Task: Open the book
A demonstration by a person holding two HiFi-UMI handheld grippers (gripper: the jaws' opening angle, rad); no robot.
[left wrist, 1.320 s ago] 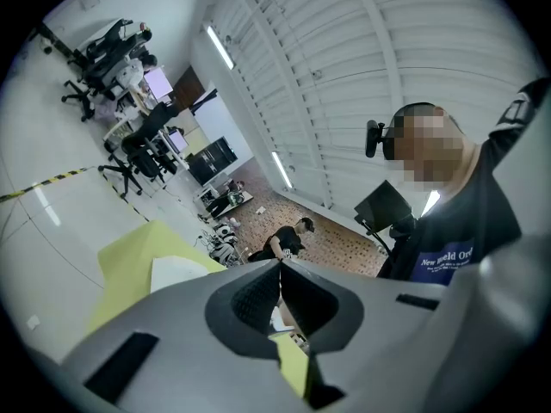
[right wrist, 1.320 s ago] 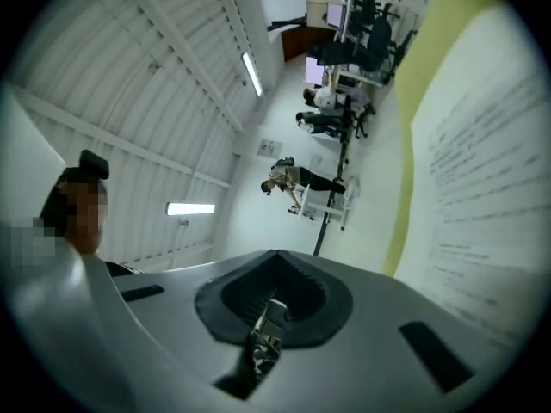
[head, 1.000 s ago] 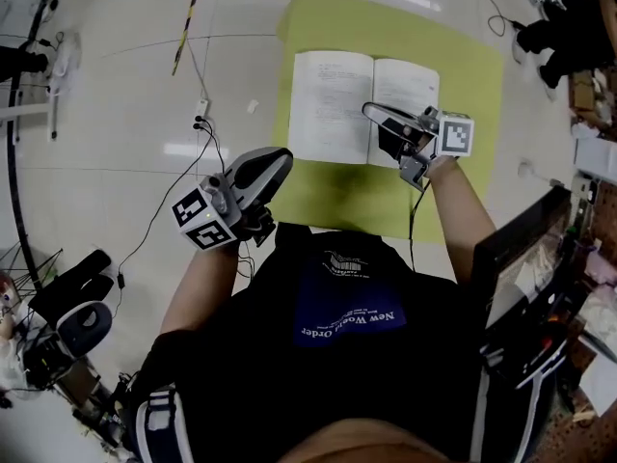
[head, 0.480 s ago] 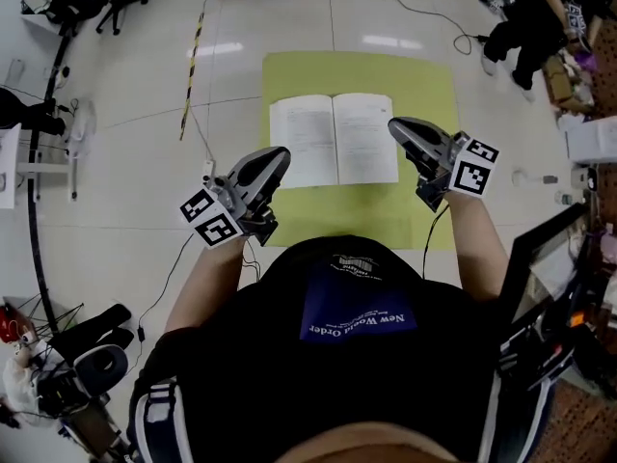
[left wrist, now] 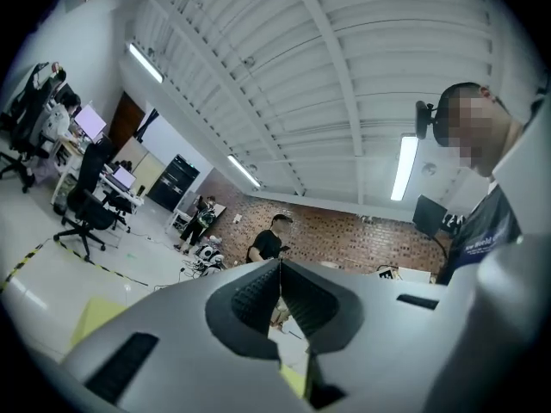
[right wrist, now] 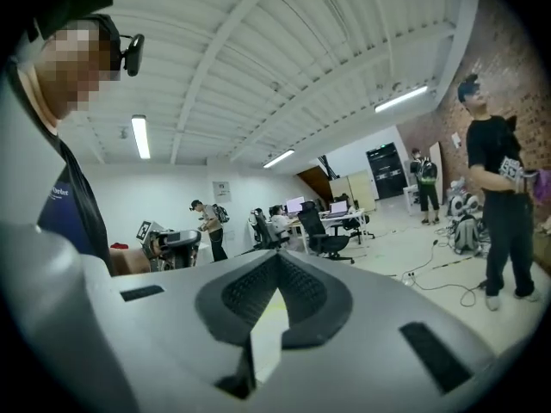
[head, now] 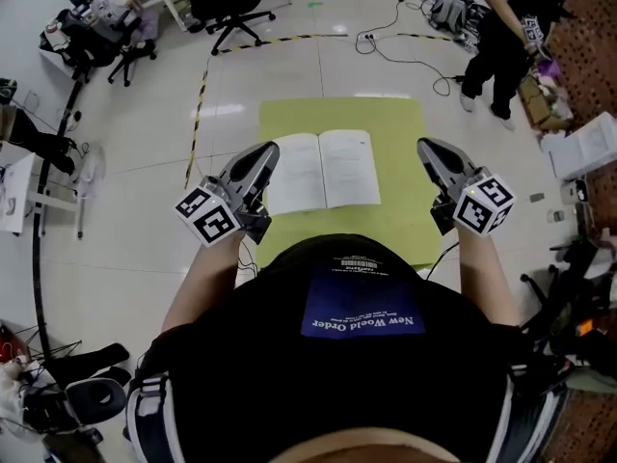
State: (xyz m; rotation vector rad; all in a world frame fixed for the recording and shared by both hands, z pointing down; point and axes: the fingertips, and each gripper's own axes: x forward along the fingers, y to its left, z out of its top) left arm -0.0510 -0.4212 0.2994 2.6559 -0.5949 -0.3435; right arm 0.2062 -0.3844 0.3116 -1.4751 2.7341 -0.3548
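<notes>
From the head view, the flat white paper book lies open in the middle of a smooth green mat on the shiny tiled floor. The left claw and right claw are held up beside the book, not touching it. In the left gripper view, the bumpy black pads are pressed together with nothing between them. In the right gripper view, the pads are closed and empty too.

Book on mat, between grippers
</notes>
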